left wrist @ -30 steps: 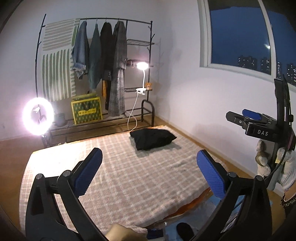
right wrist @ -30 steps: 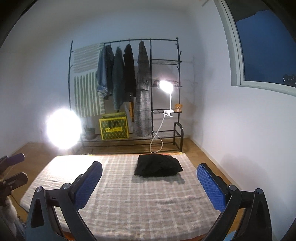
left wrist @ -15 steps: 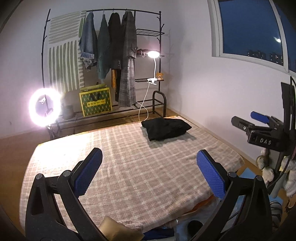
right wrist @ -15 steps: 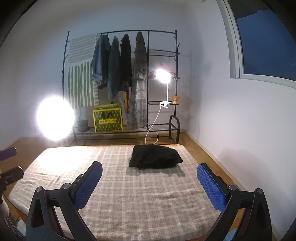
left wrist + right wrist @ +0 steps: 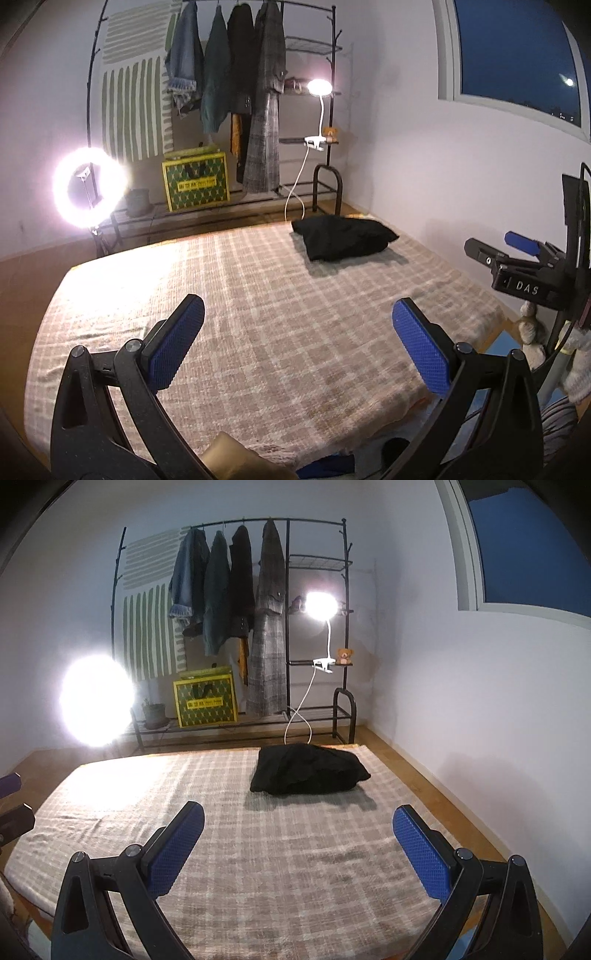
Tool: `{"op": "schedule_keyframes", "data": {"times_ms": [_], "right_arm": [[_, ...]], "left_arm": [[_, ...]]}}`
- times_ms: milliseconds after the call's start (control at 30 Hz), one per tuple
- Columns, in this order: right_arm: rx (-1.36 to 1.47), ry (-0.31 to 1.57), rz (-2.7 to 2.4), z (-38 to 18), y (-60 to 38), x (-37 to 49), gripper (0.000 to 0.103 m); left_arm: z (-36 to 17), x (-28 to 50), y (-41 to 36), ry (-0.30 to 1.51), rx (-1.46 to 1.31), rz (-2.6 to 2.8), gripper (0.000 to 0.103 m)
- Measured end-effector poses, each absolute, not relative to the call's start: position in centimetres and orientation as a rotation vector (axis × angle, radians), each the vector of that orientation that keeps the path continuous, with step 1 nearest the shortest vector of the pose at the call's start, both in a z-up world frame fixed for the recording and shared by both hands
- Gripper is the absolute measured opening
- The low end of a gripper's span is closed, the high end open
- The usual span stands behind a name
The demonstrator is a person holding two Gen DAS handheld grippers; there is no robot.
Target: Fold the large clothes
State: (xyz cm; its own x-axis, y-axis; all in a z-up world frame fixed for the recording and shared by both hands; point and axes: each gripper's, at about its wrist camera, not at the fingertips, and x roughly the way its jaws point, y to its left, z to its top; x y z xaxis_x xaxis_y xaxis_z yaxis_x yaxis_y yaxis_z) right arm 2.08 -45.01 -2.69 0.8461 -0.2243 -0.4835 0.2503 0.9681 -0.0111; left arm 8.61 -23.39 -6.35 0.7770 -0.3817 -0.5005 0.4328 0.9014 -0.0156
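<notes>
A folded black garment (image 5: pixel 343 238) (image 5: pixel 308 770) lies at the far right of a checked blanket (image 5: pixel 258 314) (image 5: pixel 277 867) spread flat. My left gripper (image 5: pixel 295 332) hangs open above the blanket's near part, nothing between its blue pads. My right gripper (image 5: pixel 297 838) is open too, held above the near end and facing the garment, well short of it. In the left wrist view the right gripper (image 5: pixel 517 254) shows at the right edge, beyond the blanket's side. The left gripper's tips (image 5: pixel 11 805) peek in at the left edge of the right wrist view.
A black clothes rack (image 5: pixel 258 590) with several hanging coats stands against the far wall, with a yellow-green bag (image 5: pixel 205 701) and a plant pot (image 5: pixel 153 714) on its base. A ring light (image 5: pixel 88 188) glares at the left, a clip lamp (image 5: pixel 321 605) on the rack. A white wall runs along the right.
Both grippers have risen and tipped forward, so more of the blanket shows below. The garment has not moved and both stay open.
</notes>
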Motion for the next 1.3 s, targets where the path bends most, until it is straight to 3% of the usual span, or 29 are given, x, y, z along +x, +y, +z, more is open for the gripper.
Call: {"op": "schedule_keyframes", "data": {"times_ms": [1300], "right_arm": [[0.043, 0.54, -0.219, -4.3, -44.6, 2.9, 0.103]], "left_arm": [[-6.3, 9.0, -22.9, 0.516, 0.104, -0.42, 0.103]]}}
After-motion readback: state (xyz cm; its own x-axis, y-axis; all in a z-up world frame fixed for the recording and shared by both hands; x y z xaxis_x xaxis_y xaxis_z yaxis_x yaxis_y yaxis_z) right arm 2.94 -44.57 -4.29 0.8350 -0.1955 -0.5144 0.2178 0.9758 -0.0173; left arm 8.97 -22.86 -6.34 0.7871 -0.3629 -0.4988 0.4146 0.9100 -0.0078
